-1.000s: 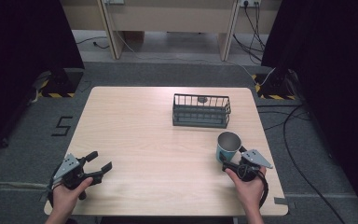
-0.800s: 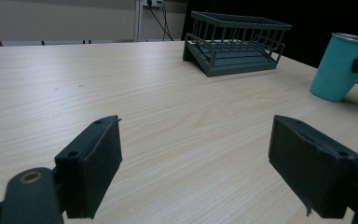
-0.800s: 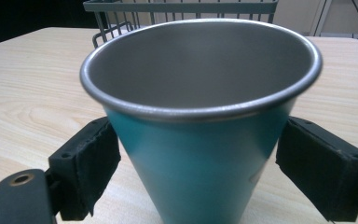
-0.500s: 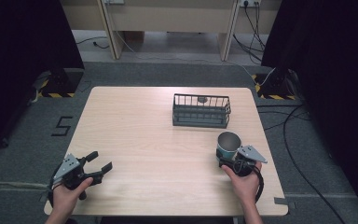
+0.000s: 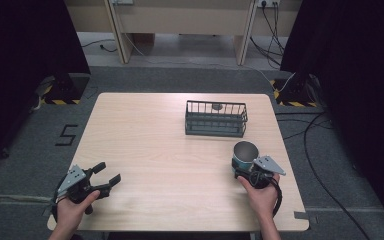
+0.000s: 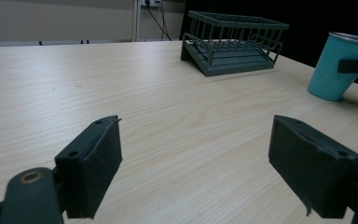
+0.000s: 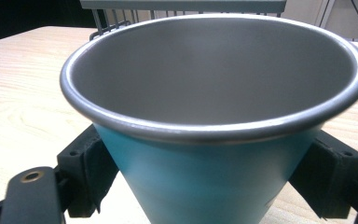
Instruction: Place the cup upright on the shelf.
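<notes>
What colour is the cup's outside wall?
Teal-blue outside, with a grey metal rim and inside. The cup shows best in the right gripper view.

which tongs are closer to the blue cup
Right. The right tongs have a jaw on either side of the blue cup, low on its wall. The left tongs sit open at the table's opposite near corner, far from it.

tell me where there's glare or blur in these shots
Right gripper view: the cup sits so close that its rim catches a bright highlight, and the rack behind it is soft. Left gripper view: the fingers look slightly soft, and the table has a mild sheen. High view: even light, dark surroundings.
</notes>
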`<state>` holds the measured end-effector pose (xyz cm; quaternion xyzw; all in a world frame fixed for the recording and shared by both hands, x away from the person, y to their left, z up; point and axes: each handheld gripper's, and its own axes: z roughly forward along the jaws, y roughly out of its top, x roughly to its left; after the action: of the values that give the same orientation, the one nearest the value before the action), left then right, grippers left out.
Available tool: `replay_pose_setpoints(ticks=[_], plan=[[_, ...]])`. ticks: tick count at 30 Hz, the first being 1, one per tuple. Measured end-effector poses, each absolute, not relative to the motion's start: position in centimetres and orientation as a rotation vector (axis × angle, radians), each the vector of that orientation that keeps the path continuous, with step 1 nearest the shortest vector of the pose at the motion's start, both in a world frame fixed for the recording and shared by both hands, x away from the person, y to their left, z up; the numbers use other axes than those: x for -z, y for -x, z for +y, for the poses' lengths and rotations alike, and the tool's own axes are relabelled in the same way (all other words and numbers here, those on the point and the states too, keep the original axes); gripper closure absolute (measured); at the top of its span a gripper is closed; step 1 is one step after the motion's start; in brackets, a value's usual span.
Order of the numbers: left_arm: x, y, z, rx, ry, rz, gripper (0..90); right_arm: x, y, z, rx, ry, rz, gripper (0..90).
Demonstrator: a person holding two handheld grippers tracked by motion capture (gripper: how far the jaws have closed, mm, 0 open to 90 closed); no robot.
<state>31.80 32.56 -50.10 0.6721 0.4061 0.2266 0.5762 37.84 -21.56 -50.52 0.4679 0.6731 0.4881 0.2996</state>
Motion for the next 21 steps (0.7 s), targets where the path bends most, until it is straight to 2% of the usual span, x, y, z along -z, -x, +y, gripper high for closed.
replay_pose_setpoints(ticks=[21], plan=[[50.1, -31.8, 32.5, -0.529, -1.578, 0.95, 16.7, 49.2, -37.4, -21.6, -1.332, -1.211, 1.739, 18.1]])
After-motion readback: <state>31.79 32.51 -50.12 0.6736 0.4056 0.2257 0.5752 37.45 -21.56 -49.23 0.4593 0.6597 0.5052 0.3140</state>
